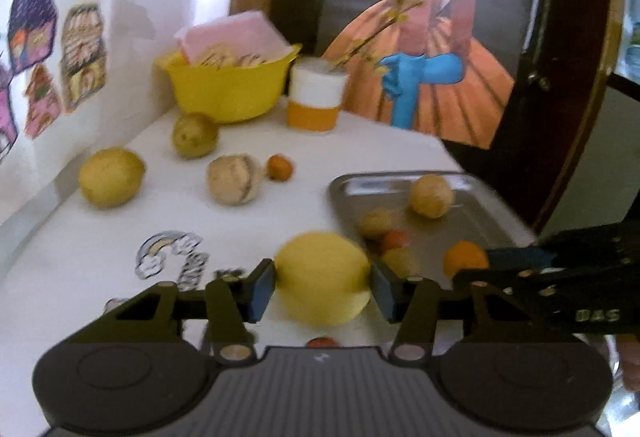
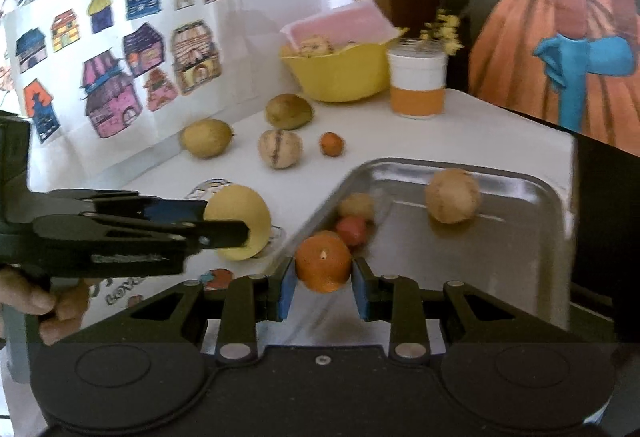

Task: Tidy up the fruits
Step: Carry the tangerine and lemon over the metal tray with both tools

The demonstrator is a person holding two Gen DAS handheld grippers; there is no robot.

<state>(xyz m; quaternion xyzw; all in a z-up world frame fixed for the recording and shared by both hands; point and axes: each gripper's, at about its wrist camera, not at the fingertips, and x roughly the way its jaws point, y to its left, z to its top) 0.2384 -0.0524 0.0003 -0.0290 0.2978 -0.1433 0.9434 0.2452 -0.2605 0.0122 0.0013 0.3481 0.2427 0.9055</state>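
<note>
My left gripper (image 1: 322, 287) is shut on a big yellow lemon (image 1: 322, 283), held just left of the metal tray (image 1: 472, 233); in the right wrist view the same lemon (image 2: 240, 221) shows in the left gripper (image 2: 236, 233). My right gripper (image 2: 323, 277) is shut on an orange (image 2: 323, 261) over the tray's (image 2: 520, 257) near left corner. In the left wrist view that orange (image 1: 464, 257) sits at the right gripper's fingertips. A tan round fruit (image 2: 452, 201) and two small fruits (image 2: 352, 221) lie in the tray. Several fruits (image 2: 280, 149) rest on the white table.
A yellow bowl (image 2: 340, 73) with a pink packet and a white-and-orange cup (image 2: 418, 85) stand at the table's back. Paper drawings (image 2: 120, 77) cover the left wall. A large painting (image 1: 420, 49) leans behind the table. A hand (image 2: 36, 301) grips the left tool.
</note>
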